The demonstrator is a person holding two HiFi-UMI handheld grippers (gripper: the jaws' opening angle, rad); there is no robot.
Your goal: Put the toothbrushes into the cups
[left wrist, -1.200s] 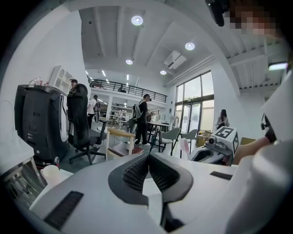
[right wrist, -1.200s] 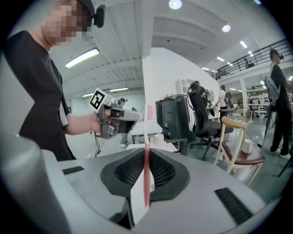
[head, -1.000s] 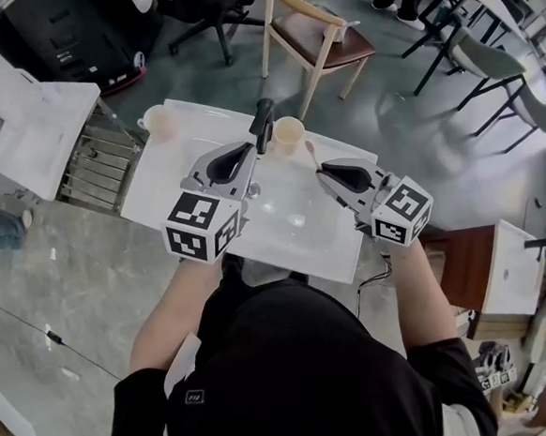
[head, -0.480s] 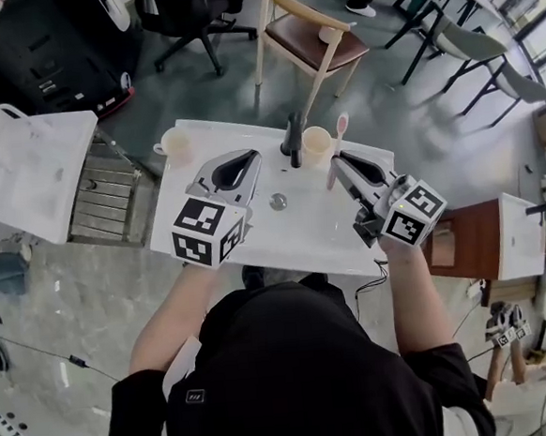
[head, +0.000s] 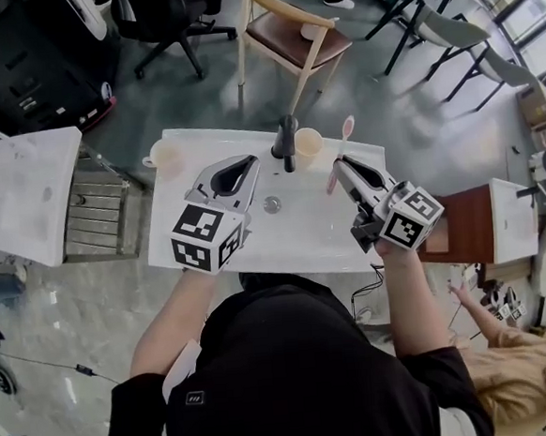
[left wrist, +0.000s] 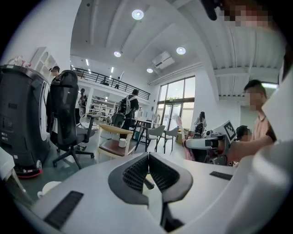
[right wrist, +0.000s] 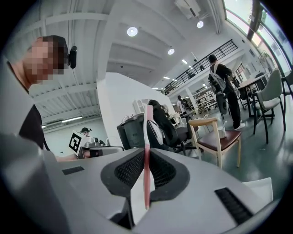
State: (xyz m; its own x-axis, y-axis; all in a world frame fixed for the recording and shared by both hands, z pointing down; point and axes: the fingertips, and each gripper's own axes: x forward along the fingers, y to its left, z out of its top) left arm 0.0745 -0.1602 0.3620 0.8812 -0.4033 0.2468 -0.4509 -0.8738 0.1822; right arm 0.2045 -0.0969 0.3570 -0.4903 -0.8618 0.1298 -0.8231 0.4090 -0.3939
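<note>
My right gripper [head: 338,167] clenches the pink toothbrush [right wrist: 147,155], upright, near the cup [head: 308,144] on the table [head: 302,233]. My left gripper [head: 249,163] is closed, I think on nothing. A dark stick [head: 286,144] stands beside the cup.

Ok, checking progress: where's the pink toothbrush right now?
Head view, right of centre: the pink toothbrush is clamped in the right gripper, just right of the right-hand cup.
</note>
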